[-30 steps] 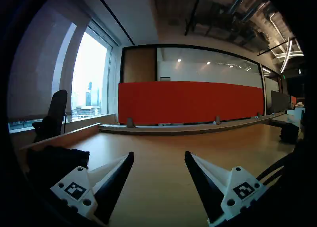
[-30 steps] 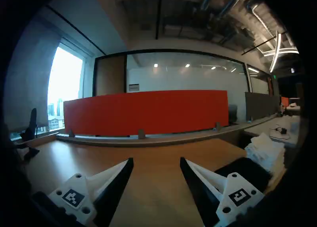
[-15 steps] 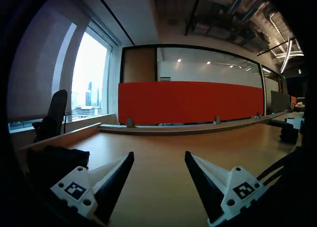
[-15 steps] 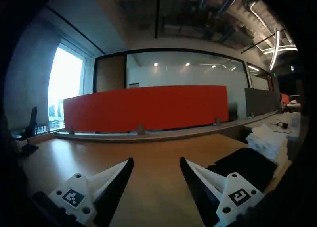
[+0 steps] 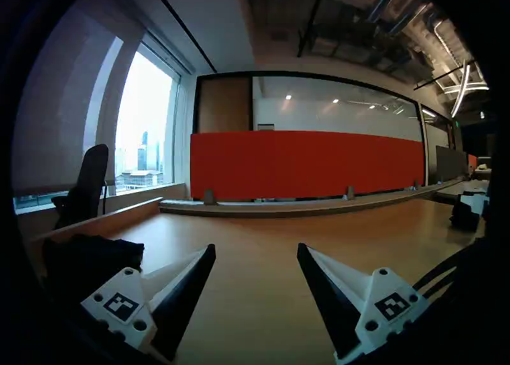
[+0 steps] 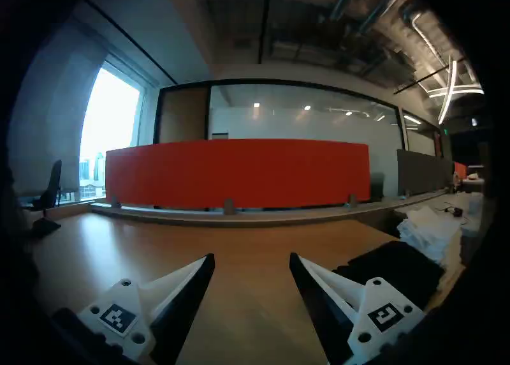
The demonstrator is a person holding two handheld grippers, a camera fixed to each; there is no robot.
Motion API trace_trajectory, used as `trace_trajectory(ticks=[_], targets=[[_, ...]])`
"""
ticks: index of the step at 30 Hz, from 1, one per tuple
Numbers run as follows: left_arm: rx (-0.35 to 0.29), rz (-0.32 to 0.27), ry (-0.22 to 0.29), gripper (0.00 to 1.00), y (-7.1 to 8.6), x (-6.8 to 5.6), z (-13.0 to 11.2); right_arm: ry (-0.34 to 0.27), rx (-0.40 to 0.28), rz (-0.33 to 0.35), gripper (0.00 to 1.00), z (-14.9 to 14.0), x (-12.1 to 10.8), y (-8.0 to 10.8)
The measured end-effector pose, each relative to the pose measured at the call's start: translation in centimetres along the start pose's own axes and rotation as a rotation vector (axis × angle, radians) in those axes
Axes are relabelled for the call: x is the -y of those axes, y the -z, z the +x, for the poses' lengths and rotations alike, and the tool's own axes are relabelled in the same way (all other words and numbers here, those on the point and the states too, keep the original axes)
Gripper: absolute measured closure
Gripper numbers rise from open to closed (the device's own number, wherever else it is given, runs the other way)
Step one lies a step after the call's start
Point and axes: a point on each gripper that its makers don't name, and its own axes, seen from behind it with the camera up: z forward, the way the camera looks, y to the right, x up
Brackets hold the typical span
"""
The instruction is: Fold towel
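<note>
We see the white-fingered left gripper [image 5: 255, 247] low over the long, light-brown wooden table [image 5: 255, 295], its jaws released and wide apart with nothing between them. A heap of dark crumpled cloth [image 5: 83, 263] lies at the table's left edge, just beside the left finger. Behind it a black office chair [image 5: 86, 193] stands by the bright window [image 5: 143, 135]. A red panel divider [image 5: 306, 164] runs along the table's far side.

The right gripper [image 6: 252, 256] hangs above the same kind of tabletop, jaws likewise released and empty. We find a black towel [image 6: 401, 266] lying flat on the table to the right, partly hidden behind the right finger and clear of both tips. Just beyond it rests a stack of white folded cloths [image 6: 433, 231]; we cannot tell whether the two touch.
</note>
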Motion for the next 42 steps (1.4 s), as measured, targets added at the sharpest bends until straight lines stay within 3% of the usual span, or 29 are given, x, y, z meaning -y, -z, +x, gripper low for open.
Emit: trace_trajectory(ticks=[42], targets=[[0.0,0.0,0.0,0.05,0.0,-0.03,-0.05,0.007,-0.002,0.007,0.09,-0.02,0.19,0.51]])
